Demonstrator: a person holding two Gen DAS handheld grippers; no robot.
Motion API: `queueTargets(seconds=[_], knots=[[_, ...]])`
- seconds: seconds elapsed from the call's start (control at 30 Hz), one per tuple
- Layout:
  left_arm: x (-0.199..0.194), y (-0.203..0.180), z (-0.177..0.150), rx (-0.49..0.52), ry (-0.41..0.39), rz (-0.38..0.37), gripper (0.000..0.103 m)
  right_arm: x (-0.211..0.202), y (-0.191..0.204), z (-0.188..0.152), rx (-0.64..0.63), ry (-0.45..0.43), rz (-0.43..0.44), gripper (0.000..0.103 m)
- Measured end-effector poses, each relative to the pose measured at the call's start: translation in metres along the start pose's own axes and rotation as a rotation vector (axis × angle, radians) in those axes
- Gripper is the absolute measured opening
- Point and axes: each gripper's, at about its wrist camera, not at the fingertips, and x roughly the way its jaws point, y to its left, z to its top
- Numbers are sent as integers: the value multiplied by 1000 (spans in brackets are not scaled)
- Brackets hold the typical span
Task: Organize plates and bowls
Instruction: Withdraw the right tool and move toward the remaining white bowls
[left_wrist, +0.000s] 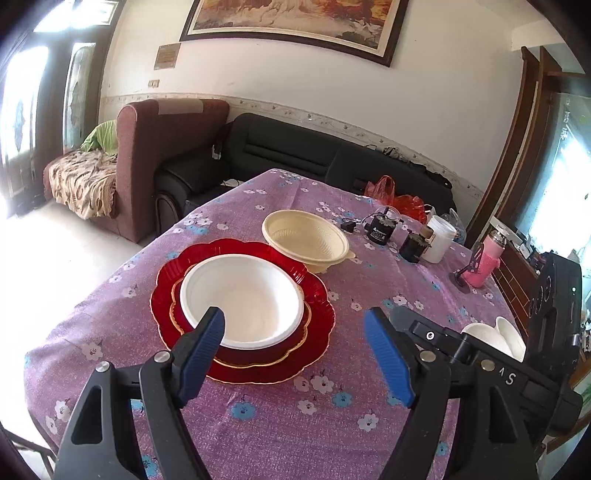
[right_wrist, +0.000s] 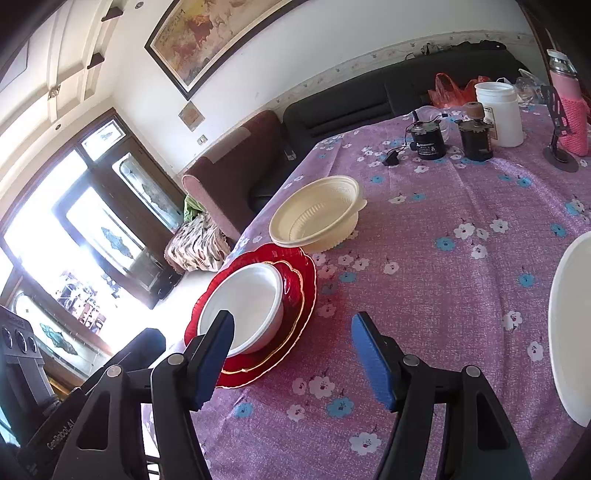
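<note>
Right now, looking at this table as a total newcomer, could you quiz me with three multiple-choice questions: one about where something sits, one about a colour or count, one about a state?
1. Where does the white bowl sit?
A. On the stacked red plates
B. Inside the cream bowl
C. On the sofa

2. How many red plates lie under it?
A. One
B. Two
C. Four

3. How does the left gripper stand?
A. Shut on the white bowl
B. Shut on a plate
C. Open, holding nothing

Answers:
1. A: the white bowl rests on the smaller red plate, while the cream bowl stands apart on the tablecloth.
2. B: a smaller gold-rimmed red plate lies on a larger scalloped one.
3. C: its blue fingers are spread wide with only cloth and plate edge between them.
</note>
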Motion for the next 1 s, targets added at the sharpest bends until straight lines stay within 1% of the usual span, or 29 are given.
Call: queueTargets(seconds=[0.1, 0.23, 0.43, 0.53, 0.7, 0.8, 1.0], knots=[[-6, -11, -3, 26, -8, -6, 81, -12, -9, -2, 15, -18, 1, 71], [-11, -23, -6, 51, -11, -14, 81, -30, -20, -2, 43, -51, -1, 71], [-20, -38, -11, 85, -16, -22, 81, -63, -38, -1, 83, -121, -4, 71], [-27, -44, -14, 103, -26, -26, 81, -85, -50, 0, 92, -163, -20, 71], [-40, -52, -17, 127, -48, -37, 81, -133, -73, 0, 110, -251, -81, 71], [-51, -59, -20, 144, -68, -48, 81, -167, -87, -2, 126, -302, -122, 73], [-79, -75, -24, 182, -128, -66, 82, -231, -103, -16, 153, -401, -183, 75]])
